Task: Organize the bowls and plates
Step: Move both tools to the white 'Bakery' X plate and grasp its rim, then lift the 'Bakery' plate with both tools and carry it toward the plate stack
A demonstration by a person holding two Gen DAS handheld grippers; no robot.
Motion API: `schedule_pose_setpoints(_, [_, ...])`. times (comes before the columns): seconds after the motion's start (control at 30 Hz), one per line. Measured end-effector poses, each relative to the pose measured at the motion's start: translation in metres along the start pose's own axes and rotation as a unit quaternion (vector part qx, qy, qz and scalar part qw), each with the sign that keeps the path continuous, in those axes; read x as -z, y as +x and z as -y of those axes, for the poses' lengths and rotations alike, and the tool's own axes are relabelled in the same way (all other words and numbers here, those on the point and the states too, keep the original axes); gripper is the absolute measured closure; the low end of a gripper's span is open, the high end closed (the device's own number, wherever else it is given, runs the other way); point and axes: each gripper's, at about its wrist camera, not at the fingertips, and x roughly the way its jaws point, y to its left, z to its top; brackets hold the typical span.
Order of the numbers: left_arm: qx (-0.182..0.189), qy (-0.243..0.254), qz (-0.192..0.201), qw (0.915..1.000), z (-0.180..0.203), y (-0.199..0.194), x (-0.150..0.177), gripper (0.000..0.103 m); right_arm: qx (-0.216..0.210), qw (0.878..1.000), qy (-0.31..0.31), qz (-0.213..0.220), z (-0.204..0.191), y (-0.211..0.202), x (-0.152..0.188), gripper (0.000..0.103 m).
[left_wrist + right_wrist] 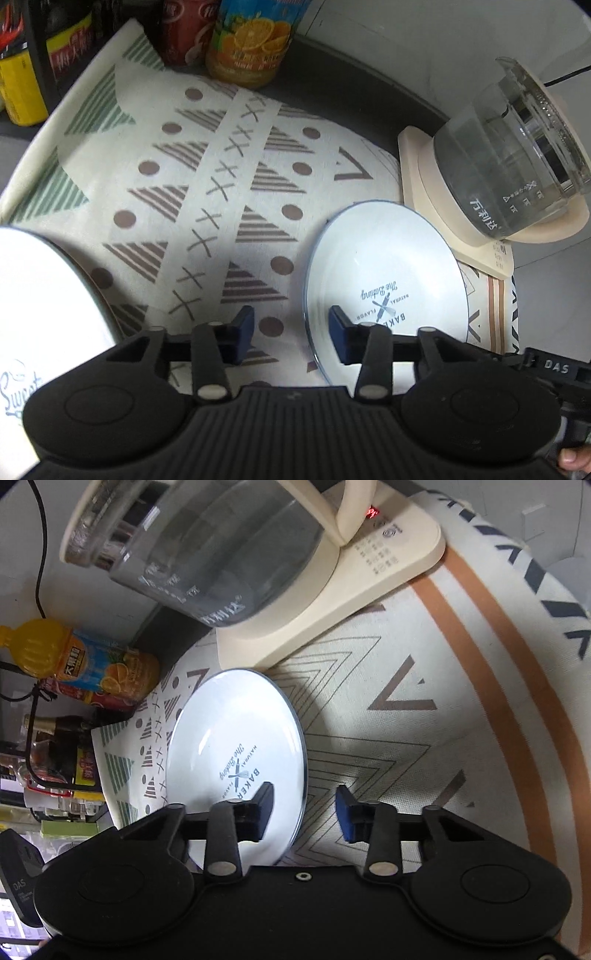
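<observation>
Your left tool (291, 334) has its two blue pads spread, and they straddle the near left rim of the white plate (384, 280): one pad is over the plate, the other over the cloth. Nothing is pinched yet. Your right tool (304, 812) stands the same way at the opposite rim of this plate, one pad over the glaze, the other over the cloth, with a clear gap to the rim on both sides.

The plate lies flat on the counter, just beside the cream base of the glass kettle (207, 550). A second white dish (40, 295) sits at the left edge of the left view, well apart.

I think the main risk is a slip. The plate is smooth glazed ceramic, round and shallow, with a thin blue rim, so the pads may slide off if they close only on the edge. The patterned tablecloth (207, 192) is soft woven fabric; a pad can catch it and drag it. The kettle is glass and very close, so a tilted plate could knock it.
</observation>
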Motion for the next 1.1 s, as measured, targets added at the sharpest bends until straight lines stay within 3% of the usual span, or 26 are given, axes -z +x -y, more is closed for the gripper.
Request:
schedule_pose_setpoints(0.07, [-0.003,-0.004,-0.007,1.0,-0.001,0.003,0.001,0.073,-0.011,1.0,-0.003,-0.001,0.0,0.005,0.002,0.073])
schedule_pose_setpoints(0.27, [0.006,-0.003,-0.015,0.9999,0.004,0.009,0.002,0.083,-0.005,1.0,-0.026,-0.006,-0.004,0.015,0.0,0.078])
schedule_pose_setpoints(0.5, [0.009,0.002,-0.028,0.9996,0.009,0.02,0.002,0.084,-0.015,0.999,-0.031,-0.003,0.002,0.025,-0.006,0.083])
schedule_pose_setpoints(0.73, [0.021,0.0,-0.028,0.9994,0.013,0.031,0.0,0.089,-0.027,1.0,-0.014,-0.007,0.008,0.032,-0.015,0.096])
schedule_pose_setpoints(0.97, [0.018,0.006,-0.028,0.9994,0.015,0.032,-0.003,0.09,-0.026,0.999,-0.033,0.01,0.006,0.033,-0.012,0.095])
schedule_pose_setpoints(1.1, [0.016,0.006,-0.021,0.9996,0.013,0.027,-0.004,0.09,-0.001,0.996,-0.089,0.016,-0.01,0.029,-0.009,0.094])
